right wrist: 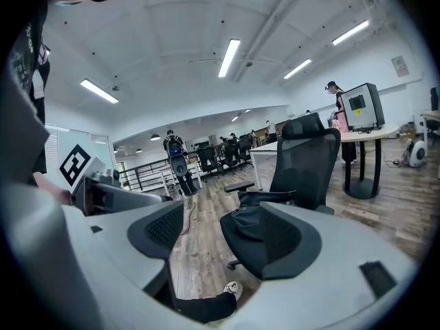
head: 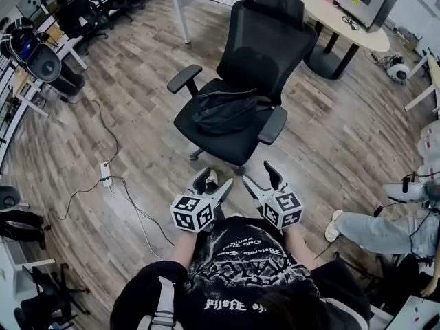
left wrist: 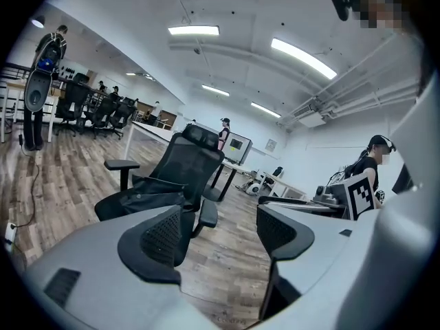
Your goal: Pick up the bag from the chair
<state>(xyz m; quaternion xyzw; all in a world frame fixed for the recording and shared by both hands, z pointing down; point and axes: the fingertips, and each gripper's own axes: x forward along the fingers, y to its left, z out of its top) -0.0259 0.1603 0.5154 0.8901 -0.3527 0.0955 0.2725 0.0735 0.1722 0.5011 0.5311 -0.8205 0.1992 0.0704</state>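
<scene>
The fingers [left wrist: 161,236] of my left gripper [head: 217,184] and my right gripper [head: 260,176] stand wide apart and hold nothing. Both are close before my body, near the chair [head: 269,43]. The black bag [head: 227,110] lies on its seat, between the armrests.

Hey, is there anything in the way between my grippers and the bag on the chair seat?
Nothing visible. The left gripper and right gripper are open, just short of the chair. The bag lies on the seat between the armrests, reachable from the front.
</scene>
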